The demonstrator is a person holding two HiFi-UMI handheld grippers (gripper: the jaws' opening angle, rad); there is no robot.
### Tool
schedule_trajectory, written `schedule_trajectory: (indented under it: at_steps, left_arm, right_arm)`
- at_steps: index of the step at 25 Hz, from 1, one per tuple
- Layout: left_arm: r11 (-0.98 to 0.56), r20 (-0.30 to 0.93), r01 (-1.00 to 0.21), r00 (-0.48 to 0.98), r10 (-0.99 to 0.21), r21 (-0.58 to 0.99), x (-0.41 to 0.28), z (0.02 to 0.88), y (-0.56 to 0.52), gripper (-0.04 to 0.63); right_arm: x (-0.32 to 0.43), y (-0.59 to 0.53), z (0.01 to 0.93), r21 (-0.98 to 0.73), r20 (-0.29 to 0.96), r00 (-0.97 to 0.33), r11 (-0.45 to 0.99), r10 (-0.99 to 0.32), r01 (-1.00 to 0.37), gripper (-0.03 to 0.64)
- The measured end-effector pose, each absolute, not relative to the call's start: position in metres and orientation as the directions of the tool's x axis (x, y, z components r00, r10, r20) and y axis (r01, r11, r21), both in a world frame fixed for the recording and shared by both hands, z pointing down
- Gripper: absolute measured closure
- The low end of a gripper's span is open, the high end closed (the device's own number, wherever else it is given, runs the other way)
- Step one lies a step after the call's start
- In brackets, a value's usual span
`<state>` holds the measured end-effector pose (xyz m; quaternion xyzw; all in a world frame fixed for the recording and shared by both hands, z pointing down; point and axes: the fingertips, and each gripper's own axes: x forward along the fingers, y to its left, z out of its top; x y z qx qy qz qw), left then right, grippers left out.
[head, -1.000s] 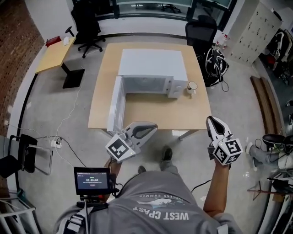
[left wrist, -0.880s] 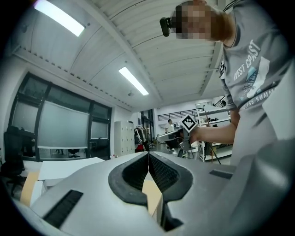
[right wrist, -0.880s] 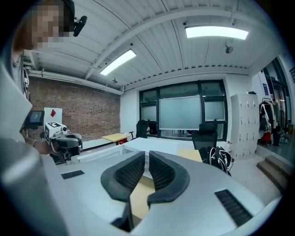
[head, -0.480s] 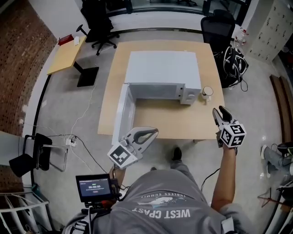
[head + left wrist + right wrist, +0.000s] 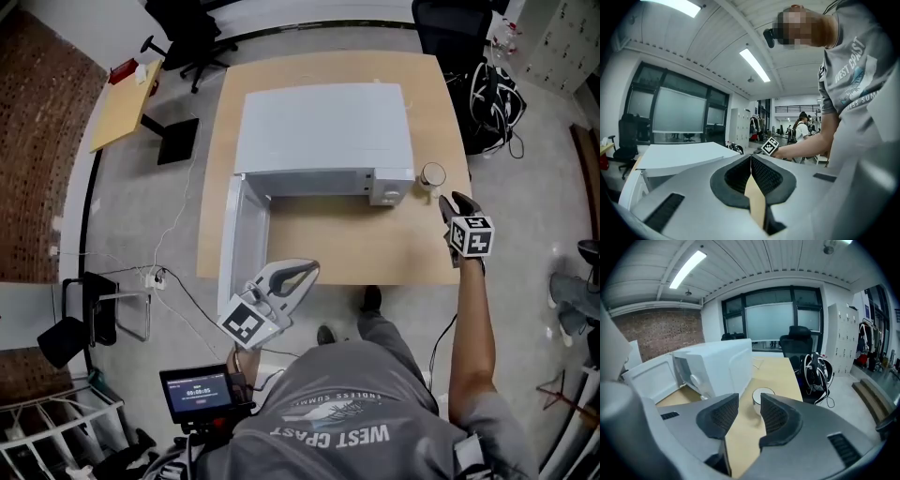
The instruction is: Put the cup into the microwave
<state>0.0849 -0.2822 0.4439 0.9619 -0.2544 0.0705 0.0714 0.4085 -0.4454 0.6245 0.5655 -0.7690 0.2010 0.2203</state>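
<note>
The left gripper [image 5: 305, 273] hangs close to the person's body, just off the near edge of the wooden table [image 5: 356, 246], beside the outer end of the open microwave door [image 5: 242, 239]. It points roughly level toward the table, and its jaws are pressed together at the tips with nothing between them. The right arm is stretched forward over the table's near right corner. The right gripper [image 5: 454, 202] tilts downward, and its jaws have just been opening; they stand spread with nothing between them. In the right gripper view, the white cup [image 5: 762, 397] shows through their gap, a short way beyond the tips. The cup [image 5: 432, 175] stands upright on the table just right of the white microwave [image 5: 323, 131], near the right table edge and apart from the gripper. Bare tabletop lies open between the near edge and the microwave's front. The door swings out to the left, toward the person, leaving the cavity facing the bare tabletop. I cannot tell what the cup holds. A black office chair [image 5: 448, 23] stands past the far right corner.
</note>
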Motion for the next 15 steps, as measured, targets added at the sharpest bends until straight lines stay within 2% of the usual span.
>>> schedule_trajectory:
  at_steps: [6, 15]
  left_arm:
    - [-0.844, 0.219, -0.52, 0.846, -0.487, 0.131, 0.097, 0.464, -0.308, 0.574]
    - [-0.83, 0.286, -0.531, 0.833, -0.474, 0.17, 0.114, 0.491, -0.328, 0.574]
  right_arm:
    - [0.432, -0.474, 0.711, -0.073, 0.678, -0.238, 0.258, -0.696, -0.963, 0.478]
    - [0.435, -0.506, 0.769, -0.046, 0.722, -0.221, 0.273, -0.656, -0.961, 0.479]
